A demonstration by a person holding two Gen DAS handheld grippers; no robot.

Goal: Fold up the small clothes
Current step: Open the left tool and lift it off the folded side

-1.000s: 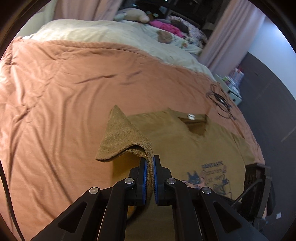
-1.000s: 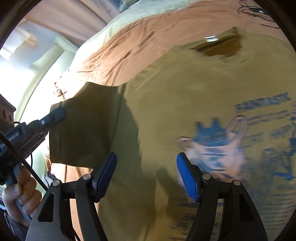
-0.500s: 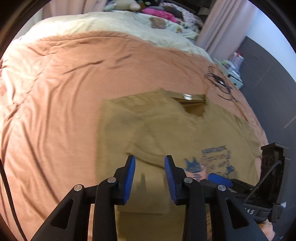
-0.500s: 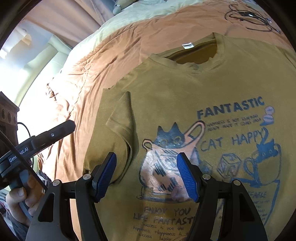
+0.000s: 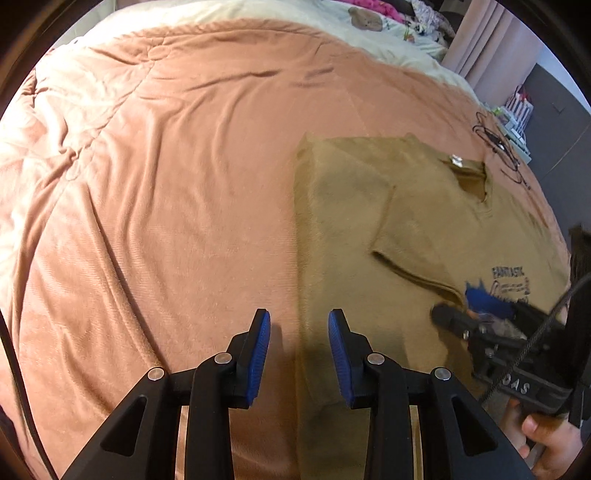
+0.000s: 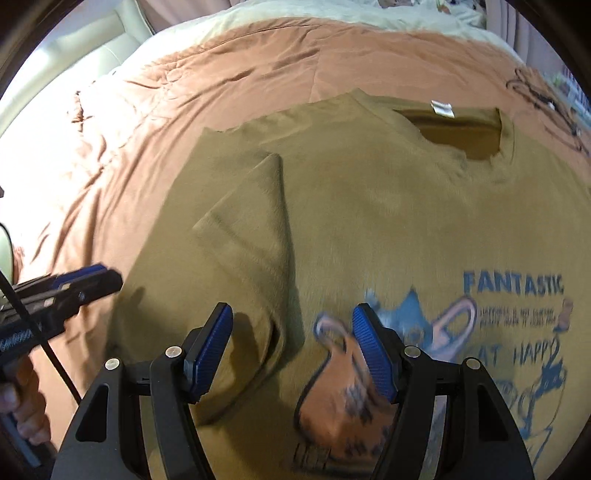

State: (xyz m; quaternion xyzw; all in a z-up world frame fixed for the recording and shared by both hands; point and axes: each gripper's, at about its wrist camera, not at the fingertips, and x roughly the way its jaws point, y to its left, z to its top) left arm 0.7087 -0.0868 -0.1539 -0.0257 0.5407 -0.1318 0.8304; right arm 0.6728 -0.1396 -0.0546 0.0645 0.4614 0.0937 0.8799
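— On the salmon-pink duvet (image 5: 155, 192) lies the olive T-shirt (image 6: 388, 229), front up, cat print showing, one short sleeve (image 6: 251, 236) already turned in over the chest. How do you think it will handle?

— Light and limp, I'd judge: thin knit that drapes and wrinkles, nothing fragile. It will likely slide a little on the quilted cover, so a pinch at a hem or seam, where the cloth is doubled, should hold best.

— And the tools?

— Both empty. The left gripper (image 5: 299, 341) hovers with its jaws spread over the shirt's straight folded side edge, one pad over the duvet, the other over the cloth. The right gripper (image 6: 291, 349) hangs parted above the folded sleeve's hem and the printed cat, holding nothing.

— Where would you take hold next?

— Probably the far sleeve or the bottom hem, neither clearly in view. The collar (image 6: 465, 129) with its white label (image 6: 442, 109) marks the centre line to fold toward.

— Anything in the way?

— A tangle of black cable (image 5: 498, 147) rests on the duvet beyond the collar, near the far shoulder but apart from the shirt. Soft toys and bedding (image 5: 373, 14) sit well back near the curtain (image 5: 491, 44).
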